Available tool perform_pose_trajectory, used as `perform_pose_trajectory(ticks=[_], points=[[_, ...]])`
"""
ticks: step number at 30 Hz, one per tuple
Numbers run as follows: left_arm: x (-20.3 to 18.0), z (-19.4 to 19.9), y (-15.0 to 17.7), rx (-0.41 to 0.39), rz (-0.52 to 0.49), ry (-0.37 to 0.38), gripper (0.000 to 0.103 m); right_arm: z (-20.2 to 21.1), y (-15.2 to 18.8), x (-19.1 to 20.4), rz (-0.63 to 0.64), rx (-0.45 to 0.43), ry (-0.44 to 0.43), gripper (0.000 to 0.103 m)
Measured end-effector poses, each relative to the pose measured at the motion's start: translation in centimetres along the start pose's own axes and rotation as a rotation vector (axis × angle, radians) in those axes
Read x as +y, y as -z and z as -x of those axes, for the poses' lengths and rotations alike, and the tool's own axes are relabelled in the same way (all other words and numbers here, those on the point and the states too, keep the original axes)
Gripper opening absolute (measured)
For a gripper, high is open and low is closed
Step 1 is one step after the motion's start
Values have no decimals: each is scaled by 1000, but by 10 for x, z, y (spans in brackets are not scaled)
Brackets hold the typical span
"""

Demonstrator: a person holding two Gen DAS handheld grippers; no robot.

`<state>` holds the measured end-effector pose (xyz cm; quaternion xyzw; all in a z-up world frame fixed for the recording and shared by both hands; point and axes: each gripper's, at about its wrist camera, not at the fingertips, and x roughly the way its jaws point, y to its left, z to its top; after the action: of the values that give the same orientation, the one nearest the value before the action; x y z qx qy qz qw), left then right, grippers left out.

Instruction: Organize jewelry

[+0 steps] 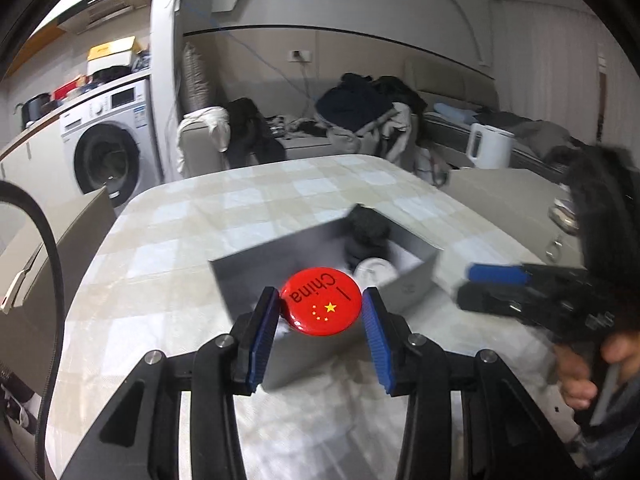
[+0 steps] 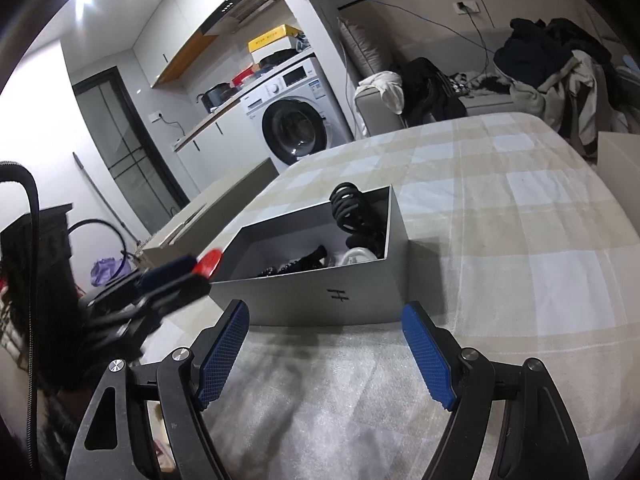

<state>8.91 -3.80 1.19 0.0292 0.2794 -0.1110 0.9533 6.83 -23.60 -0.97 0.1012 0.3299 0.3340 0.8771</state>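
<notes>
A: What does the left gripper (image 1: 320,312) have hold of?

B: A round red badge (image 1: 321,301) printed with "I China" and yellow stars. The two blue pads (image 1: 262,336) press on its left and right edges, so the jaws are closed on it. It hangs above the near wall of the grey box (image 1: 256,264).

A: And seen from the other side?

B: In the right wrist view the left gripper (image 2: 192,270) is blurred, with the red badge (image 2: 210,262) poking out at its tip, just over the left corner of the grey box (image 2: 320,288).

A: The right gripper (image 2: 324,344)?

B: Its jaws stand wide apart with nothing between them, only the checked cloth of the surface (image 2: 500,208). It hovers before the near wall of the box. In the left wrist view the right gripper (image 1: 496,286) is to the right of the box, blurred, with a hand (image 1: 580,372) behind it.

A: What is inside the box?

B: A coiled black hair tie (image 2: 348,208) leans in the far right corner, a dark beaded piece (image 2: 296,264) lies on the floor of the box, and something white (image 2: 358,256) sits near the right wall. I cannot tell what the white thing is.

A: Where does the box sit?

B: Toward the left edge of the surface, set at an angle to it. A white kettle (image 1: 490,146) stands beyond the far right corner.
</notes>
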Motion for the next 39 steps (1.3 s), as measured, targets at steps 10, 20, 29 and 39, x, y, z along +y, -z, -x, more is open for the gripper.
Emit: perform_pose_trajectory(ticks=[10, 20, 29, 39], points=[[19, -15, 4, 39, 83, 21, 37, -4, 3, 5, 30, 14, 3, 79], [15, 13, 14, -15, 120, 46, 84, -3, 5, 9, 63, 3, 26, 79], [17, 20, 25, -80, 150, -11, 102, 0, 11, 18, 138, -39, 78, 100], [12, 22, 37, -108, 103, -61, 102, 9, 18, 31, 237, -126, 100, 103]])
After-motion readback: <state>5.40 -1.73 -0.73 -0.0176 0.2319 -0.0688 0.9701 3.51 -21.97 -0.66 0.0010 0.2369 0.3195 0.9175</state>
